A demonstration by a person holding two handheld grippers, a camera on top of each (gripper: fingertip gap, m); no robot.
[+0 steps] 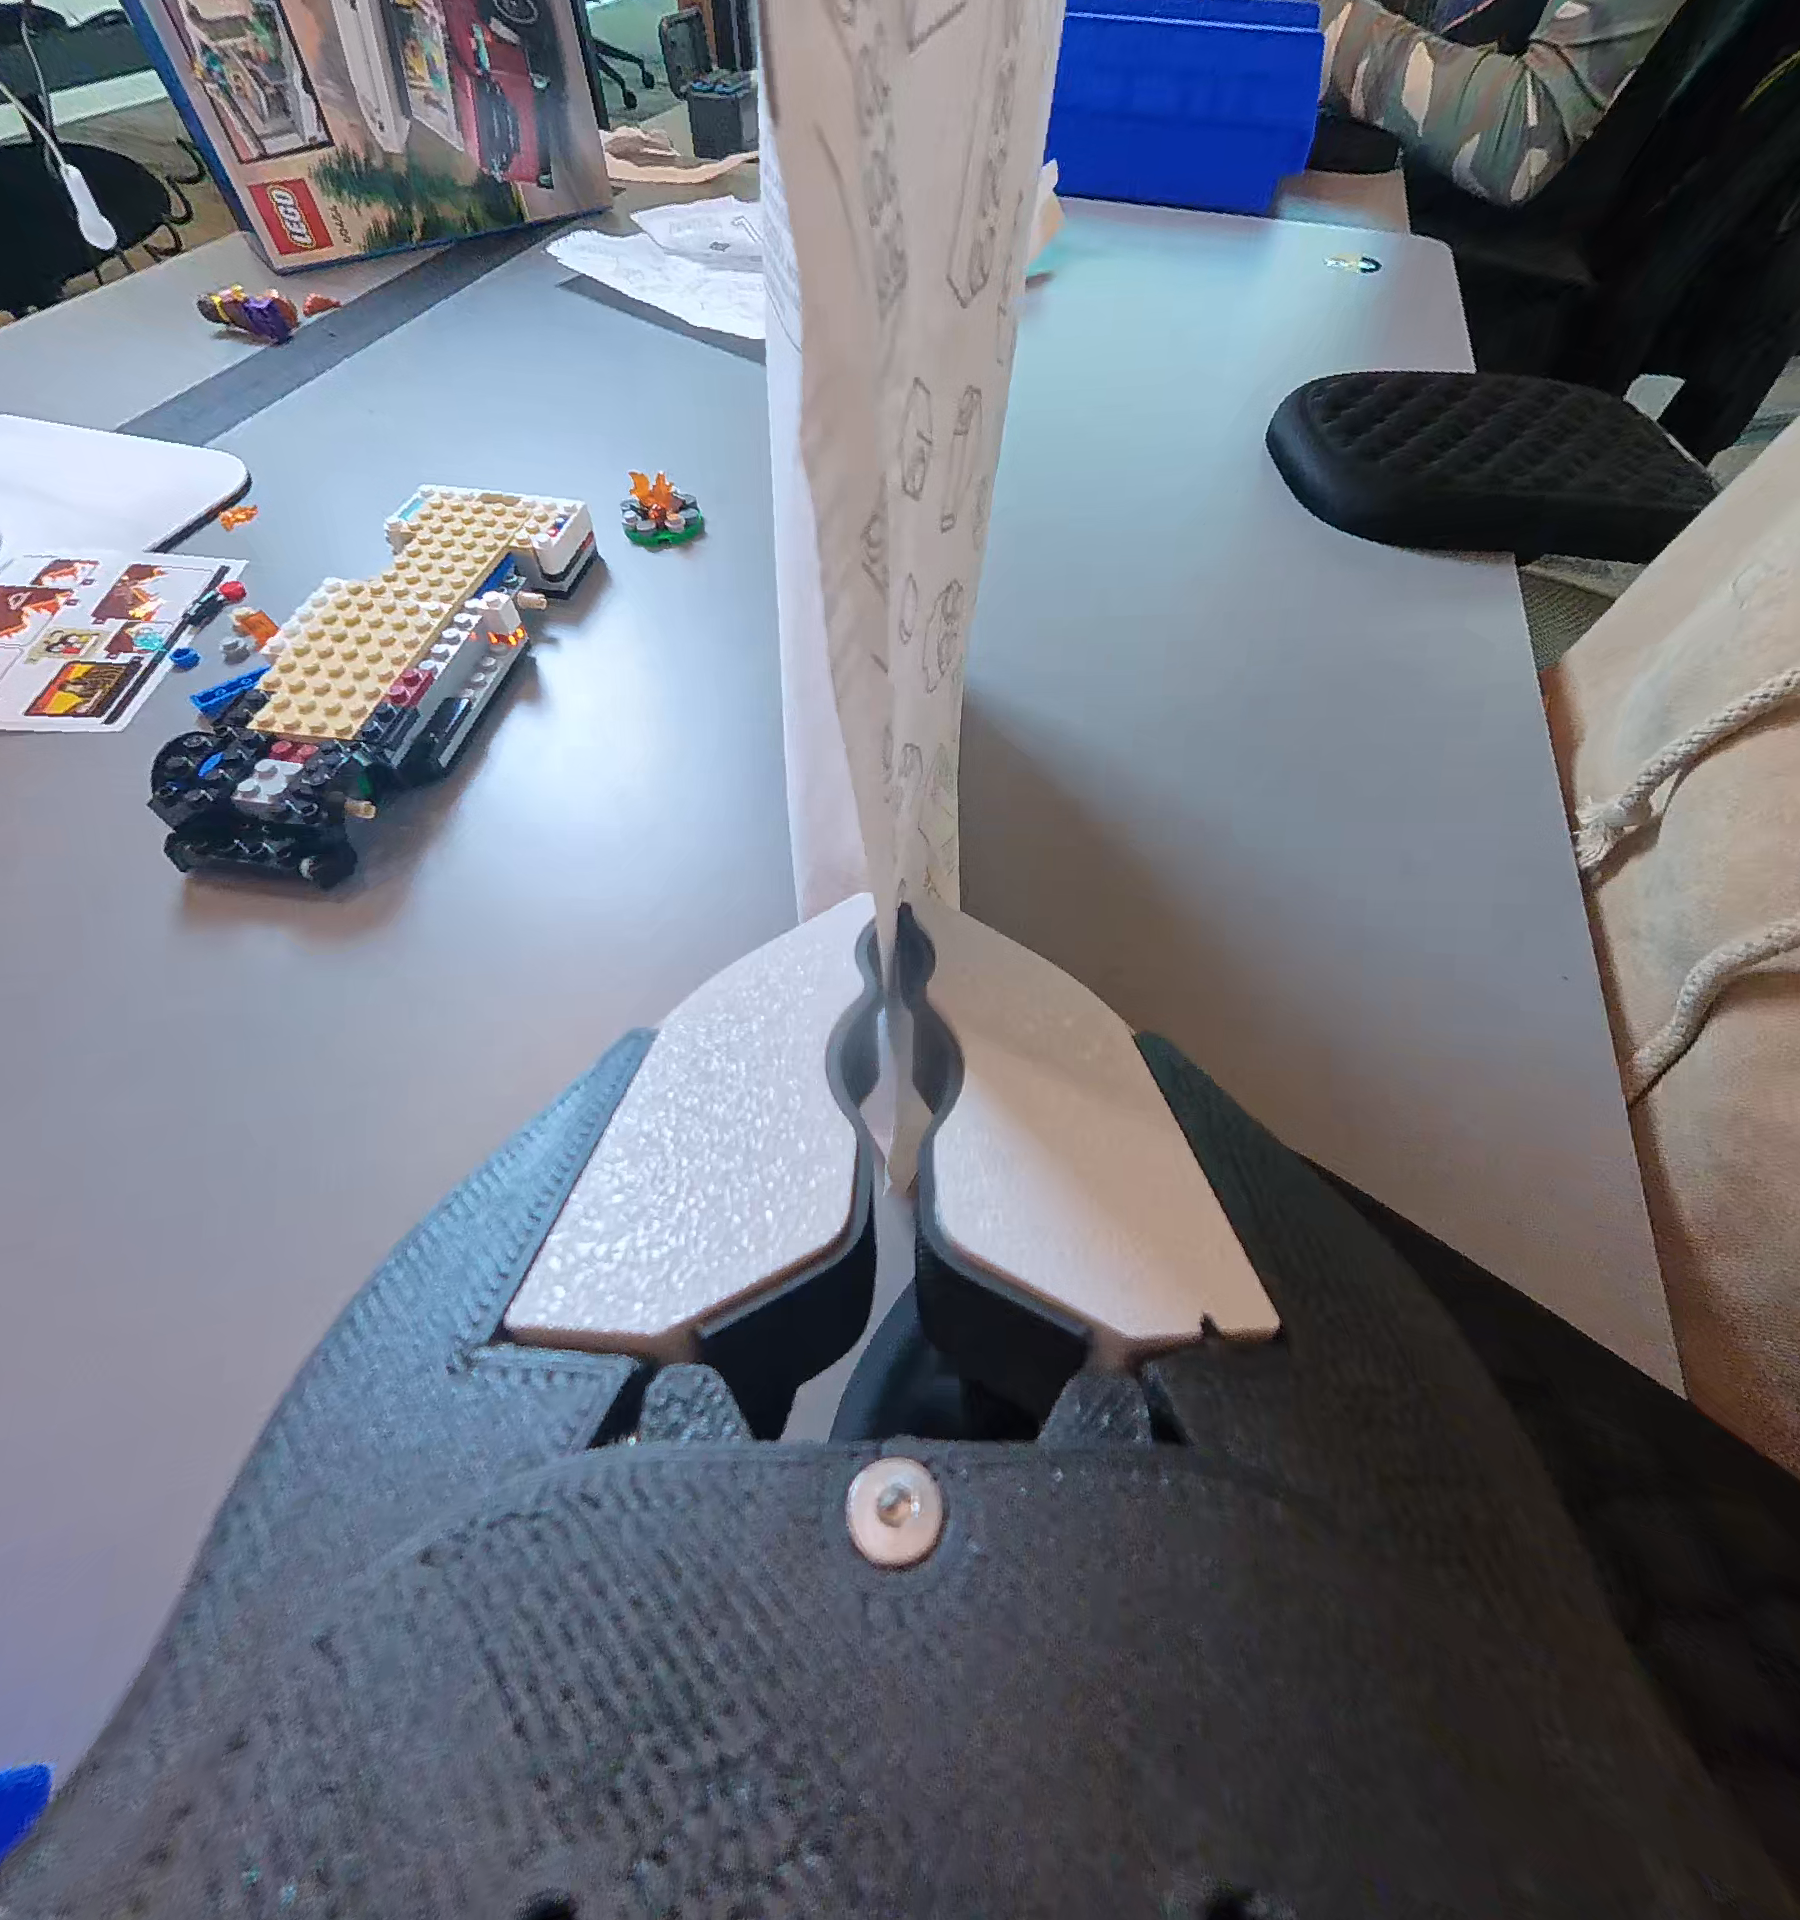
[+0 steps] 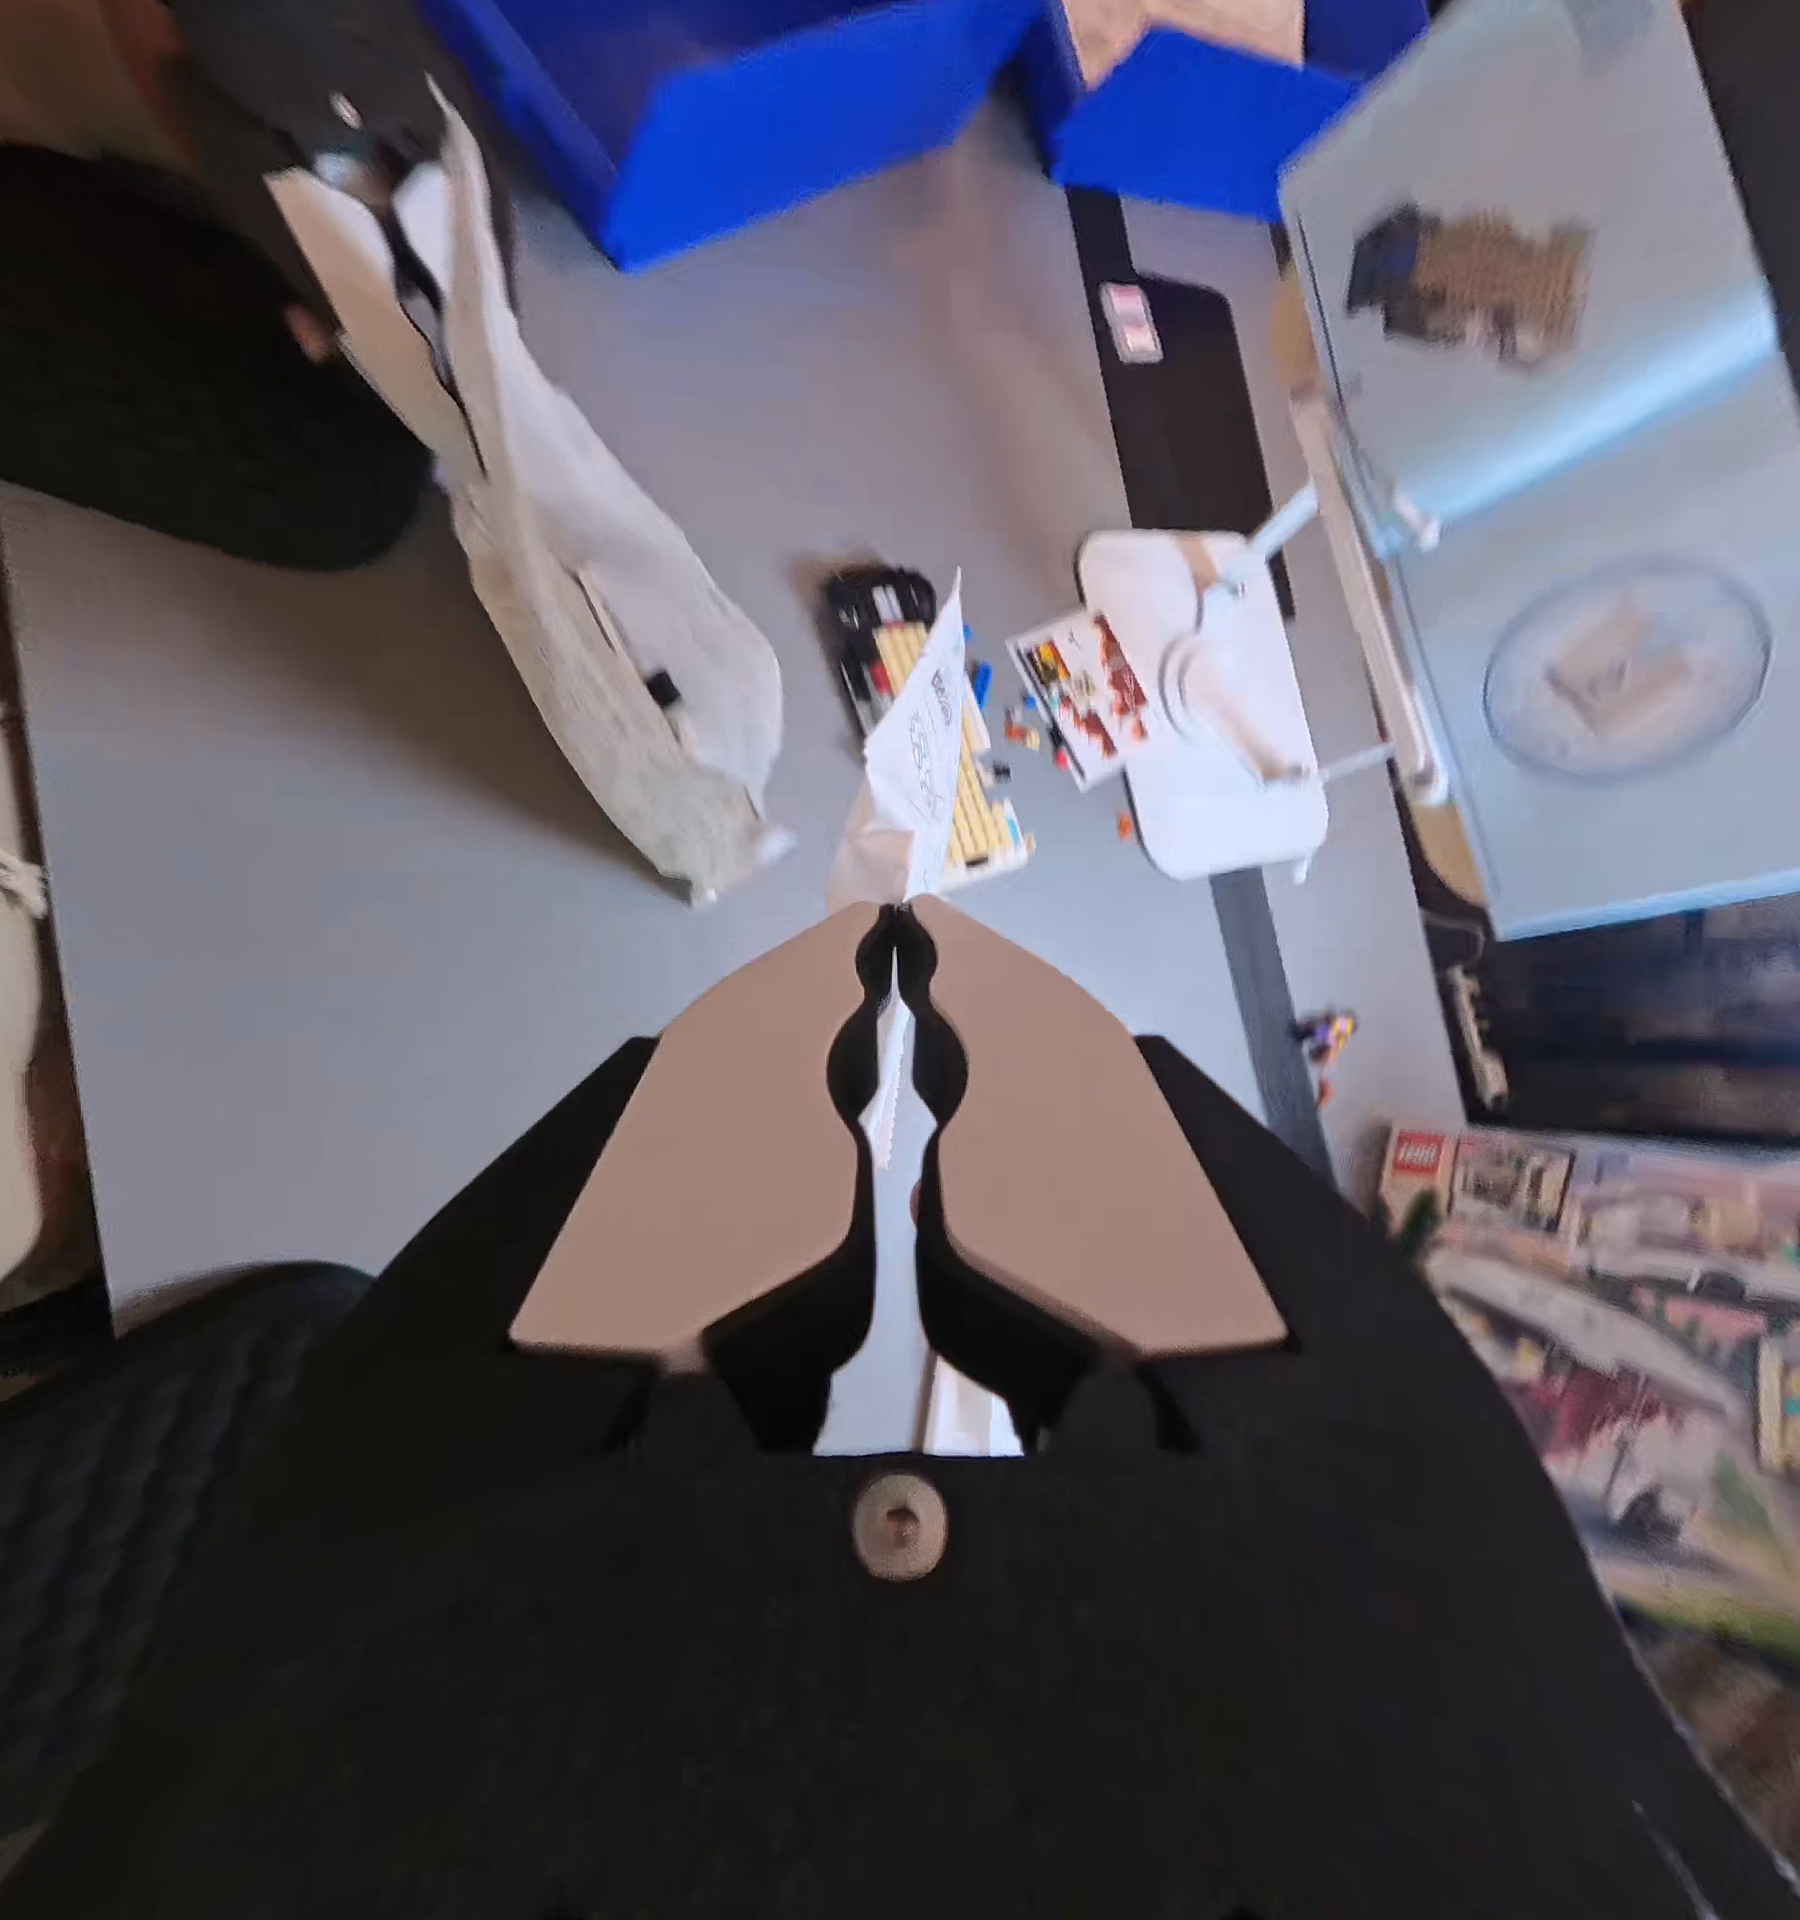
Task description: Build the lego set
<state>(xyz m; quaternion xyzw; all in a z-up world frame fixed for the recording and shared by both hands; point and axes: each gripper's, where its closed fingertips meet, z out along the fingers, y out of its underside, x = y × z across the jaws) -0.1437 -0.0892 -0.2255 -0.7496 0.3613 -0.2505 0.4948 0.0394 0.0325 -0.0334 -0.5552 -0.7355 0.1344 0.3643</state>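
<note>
My left gripper (image 1: 898, 914) is shut on a white paper bag (image 1: 896, 416) printed with line drawings of bricks, which rises straight up from the pads. In the right wrist view the same bag (image 2: 584, 623) hangs from the left gripper (image 2: 397, 270) at the upper left. My right gripper (image 2: 898, 912) is shut on a separate smaller piece of white printed paper (image 2: 922, 748) with a serrated edge. It is held above the grey table (image 2: 304, 779). A half-built brick vehicle with a tan studded roof (image 1: 397, 644) lies on the table to the left, and it also shows in the right wrist view (image 2: 880, 644).
A sticker sheet (image 1: 54, 644), loose small bricks and a small campfire build (image 1: 662, 509) lie near the vehicle. A white lamp base (image 1: 75, 468), a set box (image 1: 387, 114) and blue bins (image 1: 1176, 94) stand at the back. A black armrest (image 1: 1478, 457) and a person's sleeve (image 1: 1478, 104) are on the right. The gap from one gripper's tips to the other's is roughly 30 centimeters.
</note>
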